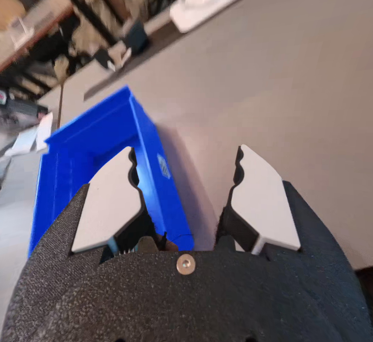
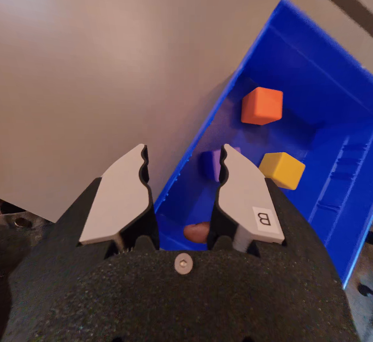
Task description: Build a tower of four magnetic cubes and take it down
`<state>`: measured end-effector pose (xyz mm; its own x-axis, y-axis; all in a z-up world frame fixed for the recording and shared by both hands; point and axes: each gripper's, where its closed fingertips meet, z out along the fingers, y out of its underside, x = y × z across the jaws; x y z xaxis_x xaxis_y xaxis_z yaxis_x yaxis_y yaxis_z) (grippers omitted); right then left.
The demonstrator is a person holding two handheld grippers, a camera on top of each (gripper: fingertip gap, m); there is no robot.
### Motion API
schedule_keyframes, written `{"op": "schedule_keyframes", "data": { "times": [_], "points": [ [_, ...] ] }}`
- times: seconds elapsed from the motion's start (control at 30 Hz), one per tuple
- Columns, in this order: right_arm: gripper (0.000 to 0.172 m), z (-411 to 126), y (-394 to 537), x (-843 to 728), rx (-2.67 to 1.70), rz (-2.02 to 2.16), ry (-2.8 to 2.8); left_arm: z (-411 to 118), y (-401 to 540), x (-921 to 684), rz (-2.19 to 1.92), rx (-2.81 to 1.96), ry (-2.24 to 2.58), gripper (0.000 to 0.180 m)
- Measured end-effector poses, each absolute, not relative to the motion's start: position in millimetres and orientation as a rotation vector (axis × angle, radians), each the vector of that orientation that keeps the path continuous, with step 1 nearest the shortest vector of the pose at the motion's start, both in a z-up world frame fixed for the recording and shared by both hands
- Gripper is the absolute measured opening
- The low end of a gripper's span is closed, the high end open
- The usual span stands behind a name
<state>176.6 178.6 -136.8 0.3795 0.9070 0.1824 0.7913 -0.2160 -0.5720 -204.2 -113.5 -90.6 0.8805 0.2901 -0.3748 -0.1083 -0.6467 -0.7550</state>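
Note:
A blue bin [image 2: 333,110] stands on the grey table [image 2: 80,69]. In the right wrist view it holds an orange cube [image 2: 262,106], a yellow cube [image 2: 282,169] and a purple cube [image 2: 212,162] partly hidden behind my right finger. My right gripper [image 2: 184,146] is open and empty above the bin's left wall, with one finger over the table and one over the bin. In the left wrist view the bin [image 1: 96,136] lies at the left under my left finger; its inside is hidden there. My left gripper [image 1: 186,147] is open and empty over the bin's right wall and the table [image 1: 262,90].
A white object [image 1: 201,5] lies at the table's far edge, with blurred room clutter behind it. A small pinkish rounded thing [image 2: 196,232] shows low inside the bin; I cannot tell what it is. A metal surface [image 2: 20,221] lies beyond the table's near left edge.

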Motion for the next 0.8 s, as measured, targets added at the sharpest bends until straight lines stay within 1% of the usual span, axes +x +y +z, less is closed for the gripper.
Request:
{"op": "schedule_keyframes", "data": {
  "times": [0.03,0.07,0.17,0.3,0.33,0.4,0.5,0.63,0.7,0.8],
  "points": [
    [0.069,-144.5,177.4,174.2,-2.074,0.232,-1.485,-101.3,-121.2,-211.3,0.605,-2.272,-0.143,0.094],
    [0.068,-151.5,176.3,172.6,-2.094,0.211,-1.513,-111.6,-125.5,-216.5,0.594,-2.333,-0.135,0.094],
    [0.061,-167.2,179.3,174.5,-2.147,0.095,-1.554,-133.8,-133.7,-232.0,0.593,-2.458,-0.113,0.086],
    [0.053,-175.2,179.4,172.8,-2.172,0.012,-1.592,-160.0,-142.3,-238.9,0.534,-2.641,-0.067,0.077],
    [0.052,-175.2,180.1,173.5,-2.173,-0.015,-1.593,-163.3,-144.6,-243.1,0.551,-2.671,-0.066,0.07],
    [0.05,-175.0,180.9,174.7,-2.175,-0.041,-1.597,-166.8,-149.7,-252.2,0.597,-2.711,-0.064,0.048],
    [0.038,-172.5,183.3,178.4,-2.18,-0.087,-1.585,-167.4,-151.7,-256.9,0.603,-2.723,-0.071,0.04],
    [0.029,-170.3,183.7,183.3,-2.155,-0.174,-1.603,-166.3,-153.5,-263.0,0.643,-2.701,-0.047,0.028],
    [0.026,-169.5,182.9,184.8,-2.142,-0.203,-1.62,-165.5,-152.1,-262.3,0.617,-2.683,-0.031,0.022],
    [0.024,-169.0,181.3,185.5,-2.111,-0.239,-1.659,-165.1,-147.9,-261.2,0.593,-2.671,0.029,0.018]
  ]
}}
